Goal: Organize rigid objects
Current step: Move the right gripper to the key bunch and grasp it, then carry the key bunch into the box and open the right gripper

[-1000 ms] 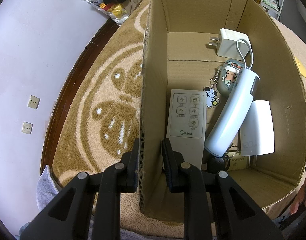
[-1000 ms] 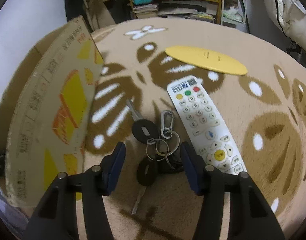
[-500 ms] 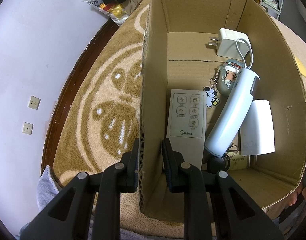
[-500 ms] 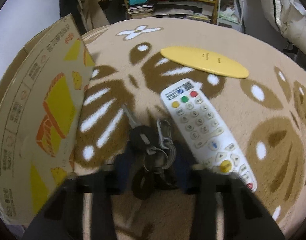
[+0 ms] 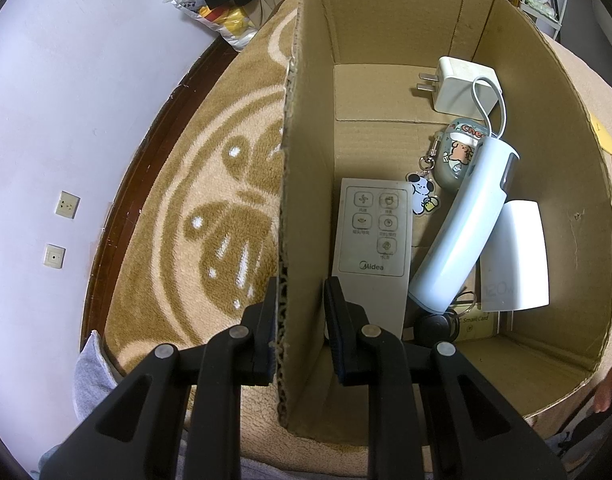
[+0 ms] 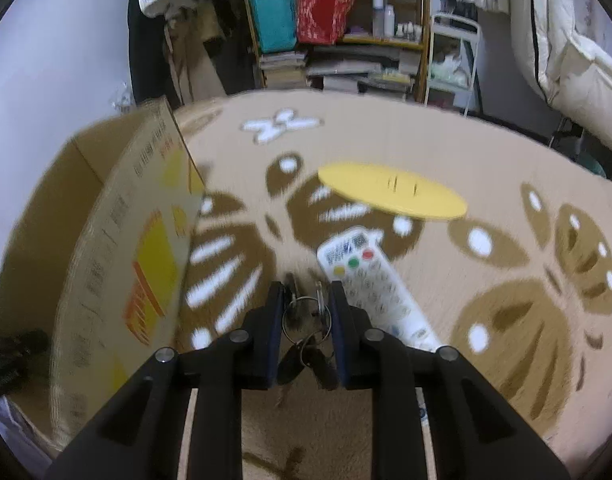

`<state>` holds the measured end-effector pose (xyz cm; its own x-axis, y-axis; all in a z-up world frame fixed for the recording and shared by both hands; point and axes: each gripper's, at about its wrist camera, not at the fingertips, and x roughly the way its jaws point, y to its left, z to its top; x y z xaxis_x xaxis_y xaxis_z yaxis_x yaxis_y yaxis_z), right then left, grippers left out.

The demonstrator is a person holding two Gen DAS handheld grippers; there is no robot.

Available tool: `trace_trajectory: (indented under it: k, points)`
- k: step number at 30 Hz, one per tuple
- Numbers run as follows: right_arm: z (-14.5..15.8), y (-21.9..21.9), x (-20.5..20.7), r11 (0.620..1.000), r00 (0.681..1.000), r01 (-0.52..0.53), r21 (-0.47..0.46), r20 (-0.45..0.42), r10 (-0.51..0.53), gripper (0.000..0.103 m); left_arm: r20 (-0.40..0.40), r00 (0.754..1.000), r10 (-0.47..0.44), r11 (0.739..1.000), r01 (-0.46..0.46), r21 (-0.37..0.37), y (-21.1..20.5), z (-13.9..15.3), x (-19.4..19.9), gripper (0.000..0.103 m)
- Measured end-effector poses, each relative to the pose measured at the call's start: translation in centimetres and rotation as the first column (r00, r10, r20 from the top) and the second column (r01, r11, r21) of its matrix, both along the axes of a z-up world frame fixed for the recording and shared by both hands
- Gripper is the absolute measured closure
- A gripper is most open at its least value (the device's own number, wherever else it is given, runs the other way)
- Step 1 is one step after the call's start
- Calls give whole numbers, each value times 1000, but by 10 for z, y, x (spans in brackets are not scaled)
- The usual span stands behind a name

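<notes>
- Left gripper (image 5: 300, 310) clamped on the cardboard box (image 5: 306, 160) wall, one finger outside over the carpet (image 5: 178, 240), the other inside against the wall
- Inside the box, just ahead of the inner finger: grey Midea remote (image 5: 372, 248) lying flat on the box floor
- Beyond and right of that finger: pale blue tube-shaped device (image 5: 462, 232) lying aslant, white charger (image 5: 464, 86) with its cable at the far end, cartoon-printed pouch (image 5: 456, 158) with a dog charm (image 5: 422, 198) between charger and remote
- Right gripper (image 6: 306, 312) pinching the bunch of keys (image 6: 306, 332), jaws just closed in on it, rings caught between the pads, black key heads hanging below
- Just right of the right-hand finger: white TV remote (image 6: 370, 280) lying on the carpet, coloured buttons at its far end
- Farther ahead of the fingers: flat yellow oval disc (image 6: 390, 192) on the carpet
- Left of the fingers: printed outer side of the box
</notes>
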<state>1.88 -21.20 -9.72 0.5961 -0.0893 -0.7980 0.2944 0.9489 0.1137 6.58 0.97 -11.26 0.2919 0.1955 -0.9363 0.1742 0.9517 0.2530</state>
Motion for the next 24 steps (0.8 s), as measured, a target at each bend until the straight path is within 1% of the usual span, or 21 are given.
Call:
trace_trajectory:
  k: [4, 7, 15, 18, 21, 24]
  points:
    - [22, -3, 1, 999, 998, 12, 41, 57, -14, 80, 1, 1000, 0, 1000, 0, 0, 0, 0, 0, 83]
    - [40, -2, 3, 997, 994, -8, 81, 112, -1, 80, 1, 1000, -1, 1000, 1, 1, 0, 0, 0, 83]
    - [90, 22, 6, 995, 969, -85, 58, 238, 69, 80, 1, 1000, 0, 1000, 0, 1, 0, 0, 0, 83]
    - [104, 33, 8, 992, 957, -118, 49, 272, 100, 80, 0, 1000, -1, 1000, 1, 1, 0, 0, 0, 83]
    - [115, 46, 10, 988, 946, -151, 22, 294, 138, 80, 1, 1000, -1, 1000, 1, 1, 0, 0, 0, 83]
    - [123, 57, 12, 984, 936, -178, 15, 312, 165, 80, 1, 1000, -1, 1000, 1, 1, 0, 0, 0, 83]
